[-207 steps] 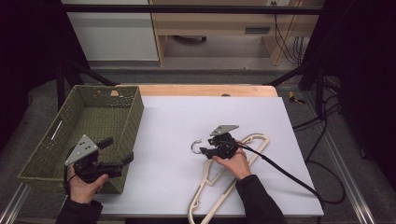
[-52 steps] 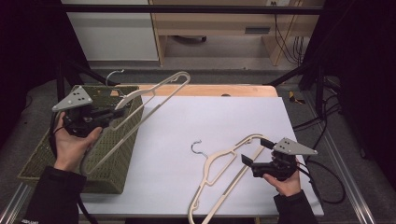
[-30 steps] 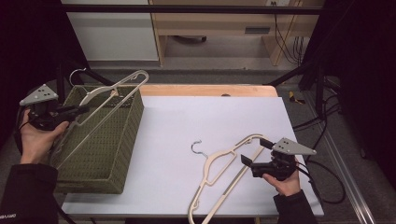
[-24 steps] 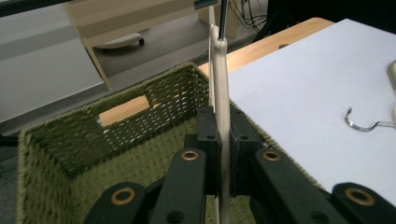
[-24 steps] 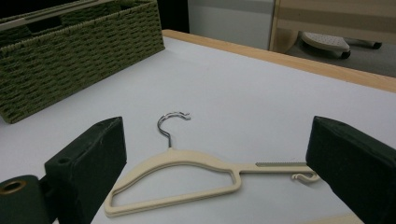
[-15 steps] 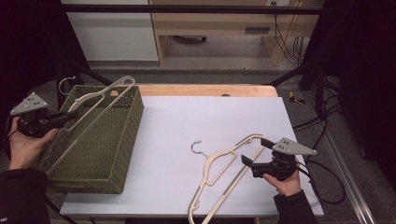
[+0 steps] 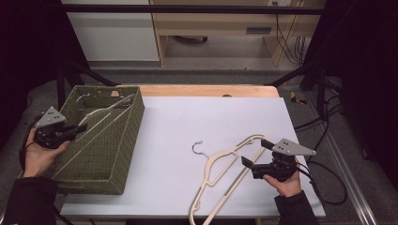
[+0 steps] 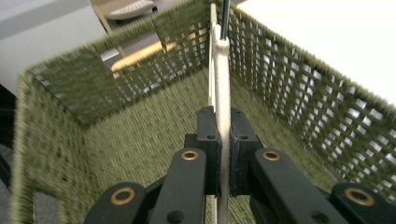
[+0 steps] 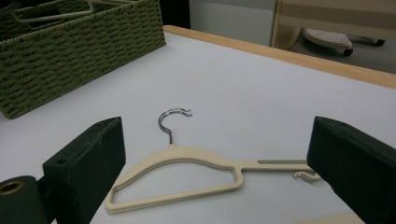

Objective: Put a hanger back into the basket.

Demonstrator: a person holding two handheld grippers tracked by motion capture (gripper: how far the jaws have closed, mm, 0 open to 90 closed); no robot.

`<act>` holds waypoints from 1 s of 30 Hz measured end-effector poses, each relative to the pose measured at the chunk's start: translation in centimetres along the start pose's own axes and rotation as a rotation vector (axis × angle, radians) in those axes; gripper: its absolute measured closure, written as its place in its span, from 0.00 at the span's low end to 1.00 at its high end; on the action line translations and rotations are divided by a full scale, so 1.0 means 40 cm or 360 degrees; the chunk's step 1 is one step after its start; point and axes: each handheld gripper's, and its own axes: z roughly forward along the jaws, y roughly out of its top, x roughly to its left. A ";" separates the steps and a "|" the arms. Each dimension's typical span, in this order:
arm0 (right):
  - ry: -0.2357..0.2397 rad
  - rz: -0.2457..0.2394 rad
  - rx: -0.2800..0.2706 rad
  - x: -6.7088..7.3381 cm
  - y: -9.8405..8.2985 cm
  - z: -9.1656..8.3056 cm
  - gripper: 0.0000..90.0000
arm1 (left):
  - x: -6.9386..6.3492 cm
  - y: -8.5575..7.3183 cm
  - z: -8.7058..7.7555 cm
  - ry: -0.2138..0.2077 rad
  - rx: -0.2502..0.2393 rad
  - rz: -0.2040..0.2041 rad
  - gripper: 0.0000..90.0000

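Two cream hangers show, one per gripper. At the left, the left gripper [image 7: 70, 131] has its jaws clamped tight on one hanger [image 7: 101, 119], which slants down into the single green basket [image 7: 119, 154]; half a second ago it was held higher, above the rim. At the right, the right gripper [image 7: 256, 154] hovers with jaws spread wide, the second hanger [image 7: 225, 161] flat on the table [image 7: 211, 117] just ahead of them, unmoved.
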 end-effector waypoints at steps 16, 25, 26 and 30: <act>0.0008 -0.0017 0.0013 0.003 -0.003 0.007 0.06 | -0.062 -0.050 0.069 -0.0057 0.0211 0.0042 0.88; 0.0012 -0.0017 0.0015 0.004 -0.003 0.006 0.06 | -0.074 -0.053 0.081 -0.0121 0.0304 0.0069 0.84; 0.0011 -0.0018 0.0014 0.005 -0.003 0.006 0.06 | -0.077 -0.052 0.082 -0.0125 0.0320 0.0079 0.84; 0.0017 -0.0031 0.0013 0.004 -0.002 0.005 0.06 | -0.091 -0.050 0.087 -0.0130 0.0369 0.0119 0.83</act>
